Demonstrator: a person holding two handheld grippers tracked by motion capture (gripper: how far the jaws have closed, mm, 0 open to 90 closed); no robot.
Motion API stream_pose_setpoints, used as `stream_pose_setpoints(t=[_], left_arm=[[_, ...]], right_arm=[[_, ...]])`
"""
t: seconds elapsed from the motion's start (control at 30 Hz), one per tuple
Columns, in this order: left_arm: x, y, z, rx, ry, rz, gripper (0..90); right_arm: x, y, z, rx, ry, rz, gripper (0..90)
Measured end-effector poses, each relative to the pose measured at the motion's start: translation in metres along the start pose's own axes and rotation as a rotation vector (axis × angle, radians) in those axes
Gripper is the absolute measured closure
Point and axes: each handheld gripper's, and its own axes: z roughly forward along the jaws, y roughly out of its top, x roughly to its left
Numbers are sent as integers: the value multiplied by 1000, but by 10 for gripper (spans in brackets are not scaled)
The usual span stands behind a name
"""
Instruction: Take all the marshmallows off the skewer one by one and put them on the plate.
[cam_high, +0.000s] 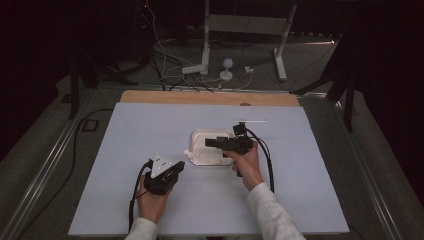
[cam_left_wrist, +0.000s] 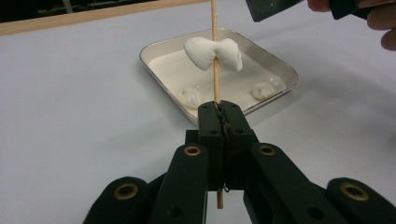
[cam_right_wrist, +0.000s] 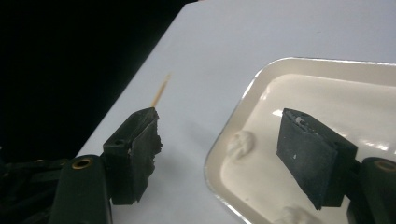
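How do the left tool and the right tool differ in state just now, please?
The left tool is shut on the skewer, which carries a white marshmallow; the right tool is open, with nothing between its pads. The left tool sits beside the tray, while the right tool hangs over the tray's edge, near the loose marshmallows. Both have black jaws and are hand-held.

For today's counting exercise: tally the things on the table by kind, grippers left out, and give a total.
Marshmallows: 3, one on the skewer, two in the tray
Skewers: 1
Trays: 1
Total: 5
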Motion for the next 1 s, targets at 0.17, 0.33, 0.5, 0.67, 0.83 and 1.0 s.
stream_pose_setpoints(t=[0.17,0.33,0.5,0.67,0.83,1.0], left_arm=[[-1,1,1,-5,-2,-4,896],[-2,1,1,-10,-19,-10,897],[-3,2,0,-25,-10,-23,898],[-4,4,-3,-50,-4,-28,898],[-6,6,-3,-65,-22,-19,897],[-8,6,-3,-75,-51,-24,898]], right_arm=[[5,-9,1,-1,47,7,251],[15,-17,6,10,83,-23,223],[28,-23,13,34,116,-51,264],[37,-28,20,45,142,-61,342],[42,-31,25,45,165,-50,455],[42,-32,29,41,176,-23,586]])
